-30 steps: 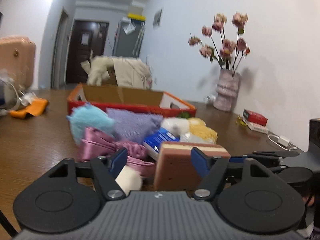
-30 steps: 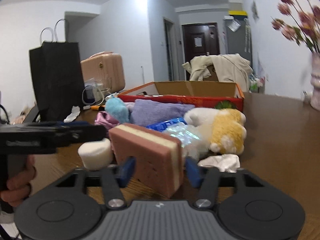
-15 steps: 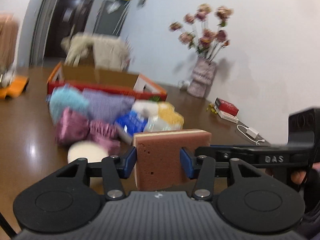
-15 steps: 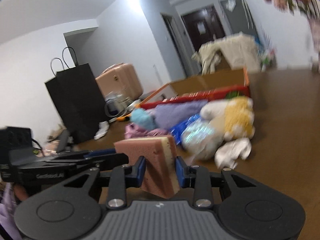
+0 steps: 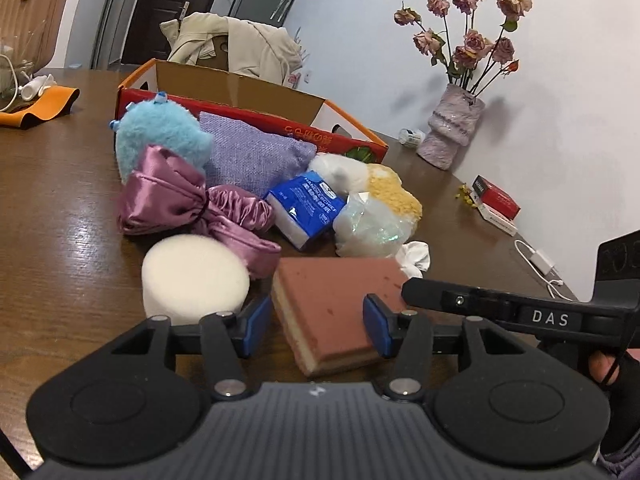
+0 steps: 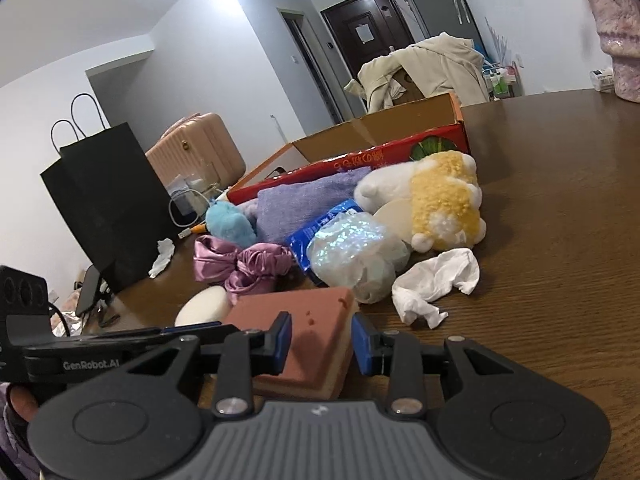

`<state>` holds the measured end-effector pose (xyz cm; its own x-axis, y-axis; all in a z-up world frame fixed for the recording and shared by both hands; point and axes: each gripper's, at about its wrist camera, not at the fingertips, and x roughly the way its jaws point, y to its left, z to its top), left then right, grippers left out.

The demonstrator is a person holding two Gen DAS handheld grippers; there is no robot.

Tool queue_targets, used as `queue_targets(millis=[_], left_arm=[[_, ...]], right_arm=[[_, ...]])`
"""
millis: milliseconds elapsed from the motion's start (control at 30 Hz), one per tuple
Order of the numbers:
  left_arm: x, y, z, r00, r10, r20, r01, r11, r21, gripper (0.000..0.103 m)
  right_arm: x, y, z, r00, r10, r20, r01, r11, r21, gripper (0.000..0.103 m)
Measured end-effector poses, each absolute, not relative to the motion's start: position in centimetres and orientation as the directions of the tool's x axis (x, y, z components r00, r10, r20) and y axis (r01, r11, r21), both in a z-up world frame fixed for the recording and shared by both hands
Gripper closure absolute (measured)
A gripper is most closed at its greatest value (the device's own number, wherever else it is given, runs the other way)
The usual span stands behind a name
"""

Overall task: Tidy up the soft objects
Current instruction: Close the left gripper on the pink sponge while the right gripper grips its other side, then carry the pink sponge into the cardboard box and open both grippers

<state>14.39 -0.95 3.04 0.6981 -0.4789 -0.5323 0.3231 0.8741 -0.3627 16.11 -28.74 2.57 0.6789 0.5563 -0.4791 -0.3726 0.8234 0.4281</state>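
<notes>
A: Confirming status of the left hand-held gripper (image 5: pixel 312 326): blue pads set wide, one on each side of the pink sponge block (image 5: pixel 340 308). Whether the pads touch the block cannot be told.

B: Right hand-held gripper (image 6: pixel 322 344): pads set narrow against both faces of the same pink sponge block (image 6: pixel 308 340); it is holding the block.

A: Block position: flat on the brown worktop (image 5: pixel 60 240), at the near edge of the soft pile.

B: Landmark: the red cardboard box (image 5: pixel 248 100), open at the top. All places below are given relative to it.

A: Directly in front of the box: the blue plush (image 5: pixel 160 136) and the purple knitted cloth (image 5: pixel 252 152), both close against its red wall.

B: Further out from the box: the pink satin bow (image 5: pixel 188 200), the blue tissue pack (image 5: pixel 306 208), the yellow-and-white plush (image 6: pixel 436 200) and the iridescent wrapped bundle (image 5: pixel 372 224).

A: Furthest from the box, beside the block: the white round puff (image 5: pixel 194 276) on one side, the crumpled white tissue (image 6: pixel 436 284) on the other.
</notes>
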Motion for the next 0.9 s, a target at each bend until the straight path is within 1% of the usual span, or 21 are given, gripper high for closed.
queue_targets(millis=[33, 67, 100, 133, 167, 267, 333, 433, 467, 533, 600, 733, 833, 900], left_arm=[[14.3, -1.0, 3.0, 0.693, -0.49, -0.529, 0.333, 0.868, -0.368, 0.051], [14.1, -1.1, 3.1, 0.69, -0.498, -0.525, 0.339, 0.863, -0.374, 0.06], [14.1, -1.3, 3.1, 0.689, -0.499, -0.526, 0.34, 0.863, -0.374, 0.064], [13.9, -1.5, 3.1, 0.695, -0.49, -0.526, 0.336, 0.868, -0.365, 0.065], [13.8, -1.7, 3.4, 0.701, -0.482, -0.526, 0.329, 0.873, -0.361, 0.07], [13.4, -1.2, 5.6, 0.738, -0.485, -0.47, 0.348, 0.87, -0.35, 0.072], [14.4, -0.8, 8.3, 0.773, -0.48, -0.414, 0.375, 0.873, -0.312, 0.072], [18.6, -0.3, 11.3, 0.794, -0.455, -0.404, 0.368, 0.888, -0.277, 0.072], [21.0, 0.1, 12.0, 0.79, -0.449, -0.417, 0.352, 0.889, -0.292, 0.072], [26.6, 1.3, 13.1, 0.767, -0.447, -0.46, 0.301, 0.884, -0.357, 0.072], [31.6, 2.7, 13.5, 0.761, -0.431, -0.485, 0.241, 0.882, -0.404, 0.072], [39.9, 5.0, 13.4, 0.78, -0.357, -0.513, 0.148, 0.903, -0.404, 0.072], [45.8, 6.4, 12.0, 0.754, -0.33, -0.567, 0.088, 0.908, -0.411, 0.072], [49.0, 6.7, 10.7, 0.728, -0.307, -0.613, 0.062, 0.92, -0.387, 0.072]], right_arm=[[16.1, -28.8, 2.4, 0.674, 0.56, -0.481, -0.373, 0.82, 0.434, 0.07], [16.2, -28.7, 2.2, 0.666, 0.567, -0.485, -0.371, 0.816, 0.444, 0.07], [16.2, -28.7, 2.0, 0.661, 0.573, -0.484, -0.371, 0.811, 0.453, 0.073], [16.1, -28.5, 2.1, 0.661, 0.574, -0.484, -0.37, 0.81, 0.455, 0.075], [15.9, -28.4, 2.4, 0.666, 0.567, -0.485, -0.37, 0.815, 0.445, 0.076], [15.3, -28.3, 4.4, 0.687, 0.573, -0.446, -0.395, 0.81, 0.434, 0.077], [16.3, -28.0, 6.6, 0.7, 0.583, -0.413, -0.43, 0.805, 0.408, 0.077], [20.5, -26.9, 10.1, 0.711, 0.591, -0.38, -0.466, 0.802, 0.373, 0.077], [22.5, -26.5, 11.1, 0.715, 0.593, -0.371, -0.475, 0.801, 0.365, 0.078], [27.2, -25.5, 12.8, 0.716, 0.593, -0.367, -0.47, 0.799, 0.374, 0.082], [32.4, -24.5, 13.7, 0.691, 0.609, -0.388, -0.456, 0.785, 0.42, 0.083], [42.4, -21.3, 13.5, 0.635, 0.613, -0.47, -0.411, 0.784, 0.466, 0.083], [48.4, -18.7, 12.1, 0.619, 0.592, -0.516, -0.385, 0.801, 0.458, 0.083], [51.7, -17.8, 10.7, 0.599, 0.582, -0.549, -0.346, 0.807, 0.478, 0.083]])
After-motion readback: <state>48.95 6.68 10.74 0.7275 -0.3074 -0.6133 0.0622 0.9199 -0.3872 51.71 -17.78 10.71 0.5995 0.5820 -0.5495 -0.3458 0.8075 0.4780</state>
